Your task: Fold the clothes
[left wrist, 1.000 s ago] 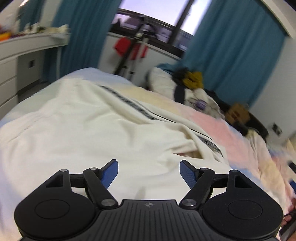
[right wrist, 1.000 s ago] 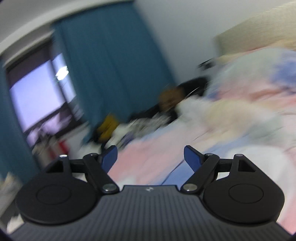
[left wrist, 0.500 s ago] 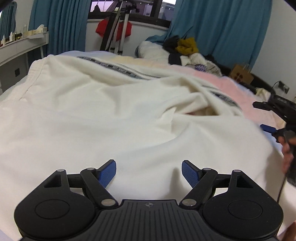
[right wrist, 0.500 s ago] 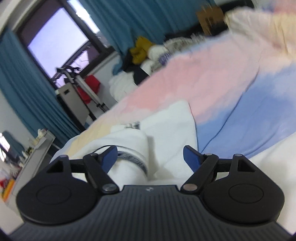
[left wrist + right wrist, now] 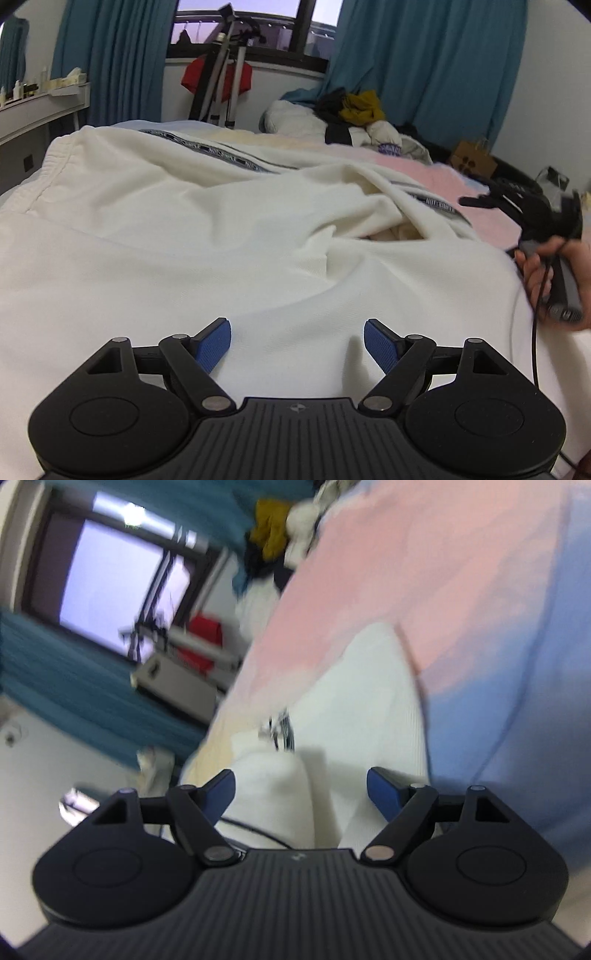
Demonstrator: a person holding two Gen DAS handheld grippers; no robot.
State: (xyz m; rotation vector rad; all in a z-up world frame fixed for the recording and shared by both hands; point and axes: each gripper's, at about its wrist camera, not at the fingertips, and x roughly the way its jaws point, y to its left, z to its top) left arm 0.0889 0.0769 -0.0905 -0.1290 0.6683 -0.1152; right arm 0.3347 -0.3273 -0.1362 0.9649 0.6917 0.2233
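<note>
A cream white garment [image 5: 207, 229] with a grey lettered stripe lies rumpled across the bed, filling most of the left wrist view. My left gripper [image 5: 297, 338] hovers low over its near part, jaws wide apart, nothing between the blue pads. In that same view a person's hand holds my right gripper [image 5: 480, 201] at the garment's right edge. The right wrist view is rolled and blurred; there my right gripper [image 5: 301, 786] stands open over a rolled fold of the white garment [image 5: 354, 709], with cloth below the jaws but the pads clear of it.
The bedsheet [image 5: 424, 590] is pink and blue. A pile of clothes [image 5: 354, 114] lies at the bed's far end. A tripod [image 5: 221, 74] and a red cloth stand by the window, teal curtains [image 5: 424, 62] beside it. A white shelf [image 5: 40, 107] is at the left, a paper bag [image 5: 472, 162] at the right.
My left gripper sank toward the garment, then held still. My right gripper swung from the curtains and wall to the garment's edge, rolling as it came, and shows in the left wrist view.
</note>
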